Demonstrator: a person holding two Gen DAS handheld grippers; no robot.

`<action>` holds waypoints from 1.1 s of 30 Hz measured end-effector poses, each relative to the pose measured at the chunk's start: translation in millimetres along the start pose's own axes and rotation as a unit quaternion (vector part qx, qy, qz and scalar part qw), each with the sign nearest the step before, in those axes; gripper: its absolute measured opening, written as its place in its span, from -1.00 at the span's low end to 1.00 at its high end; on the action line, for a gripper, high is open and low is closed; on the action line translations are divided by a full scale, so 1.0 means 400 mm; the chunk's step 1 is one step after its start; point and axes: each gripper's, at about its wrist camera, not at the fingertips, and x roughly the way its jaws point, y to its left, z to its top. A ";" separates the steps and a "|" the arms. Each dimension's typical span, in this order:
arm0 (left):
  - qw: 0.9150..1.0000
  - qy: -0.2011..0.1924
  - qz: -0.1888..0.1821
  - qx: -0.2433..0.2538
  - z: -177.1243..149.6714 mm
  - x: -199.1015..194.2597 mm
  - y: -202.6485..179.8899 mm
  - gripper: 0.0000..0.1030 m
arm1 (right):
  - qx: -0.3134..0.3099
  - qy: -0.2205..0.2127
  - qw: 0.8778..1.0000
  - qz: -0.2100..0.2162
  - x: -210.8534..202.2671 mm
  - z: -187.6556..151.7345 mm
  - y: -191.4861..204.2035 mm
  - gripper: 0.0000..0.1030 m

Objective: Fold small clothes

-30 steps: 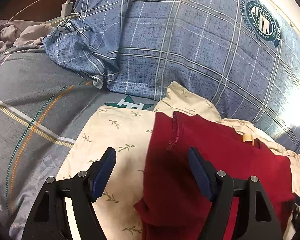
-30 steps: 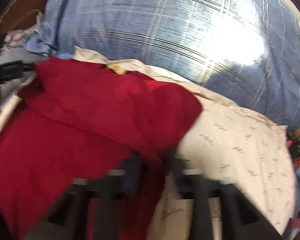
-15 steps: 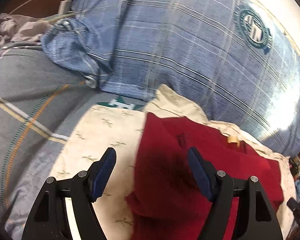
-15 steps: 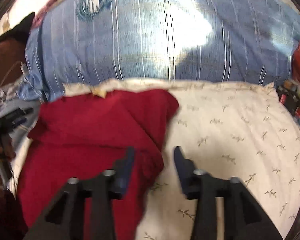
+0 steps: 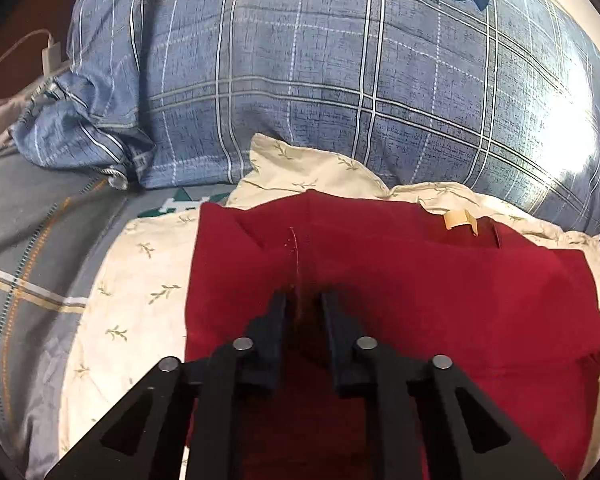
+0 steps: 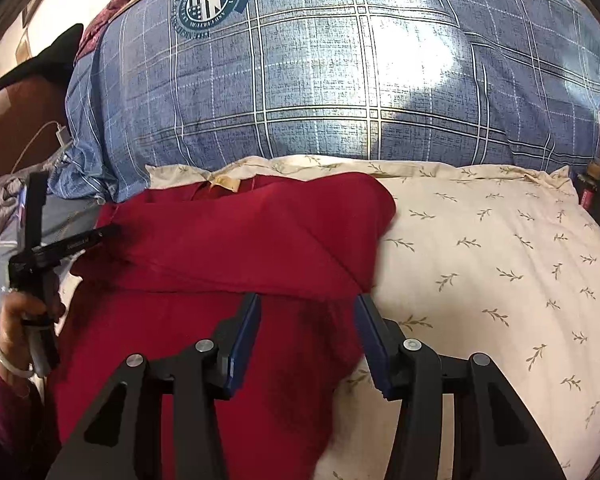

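Left tongs closed onto red garment, right tongs parted

**My hardware, as seen**

Left gripper: black linkage arms, triangular cutouts, silver pivot screws, dark navy pads. Right gripper: same build, blue pads. My left hand: bare skin, pale bangle, magenta sleeve.
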 end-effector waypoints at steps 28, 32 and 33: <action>0.998 0.035 -0.019 -0.041 -0.019 -0.051 0.093 -0.82 | 0.024 0.000 1.000 0.004 0.107 0.143 -0.008 -0.10; 0.998 0.048 -0.017 -0.039 -0.019 -0.029 0.092 -0.80 | 0.019 0.048 0.997 -0.054 0.258 0.142 -0.036 -0.73; 0.998 0.051 -0.016 -0.040 -0.018 -0.025 0.093 -0.79 | 0.044 0.041 0.997 -0.047 0.252 0.141 -0.056 -0.78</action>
